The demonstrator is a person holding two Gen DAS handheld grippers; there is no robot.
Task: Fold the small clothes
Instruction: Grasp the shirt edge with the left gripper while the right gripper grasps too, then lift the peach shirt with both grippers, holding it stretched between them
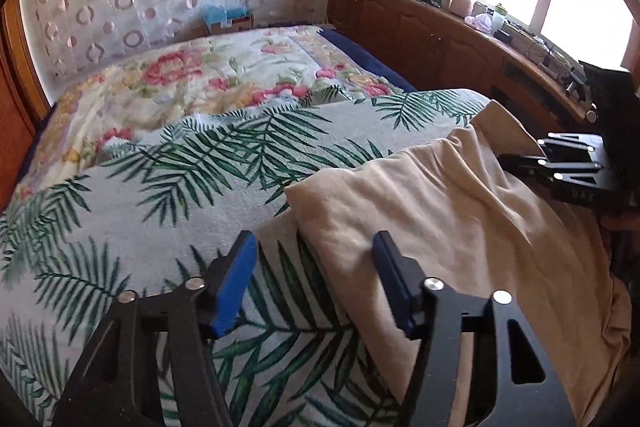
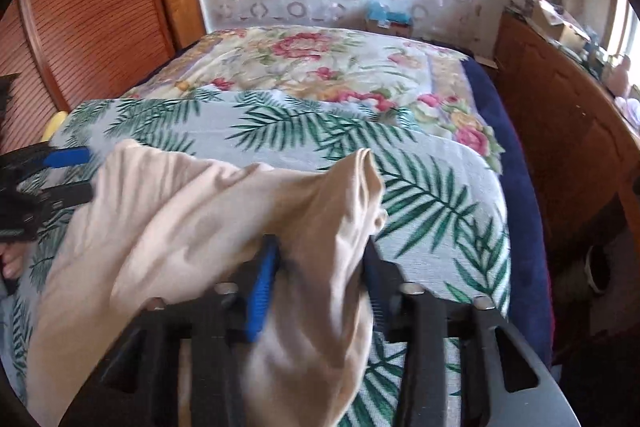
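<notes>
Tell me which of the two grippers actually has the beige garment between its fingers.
The right gripper: a bunched fold of the beige garment runs up between its fingers. The left gripper is open, its fingers spread over the garment's edge and the palm-leaf cloth.

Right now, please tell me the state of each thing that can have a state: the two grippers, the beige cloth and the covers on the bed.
left gripper: open, holding nothing, one finger over the beige cloth.
right gripper: shut on the beige cloth, lifting a bunch of it.
beige cloth: wrinkled, partly raised at the right side, not neatly folded.
palm-leaf cover: spread under the cloth.
flower blanket: spread behind it.
</notes>
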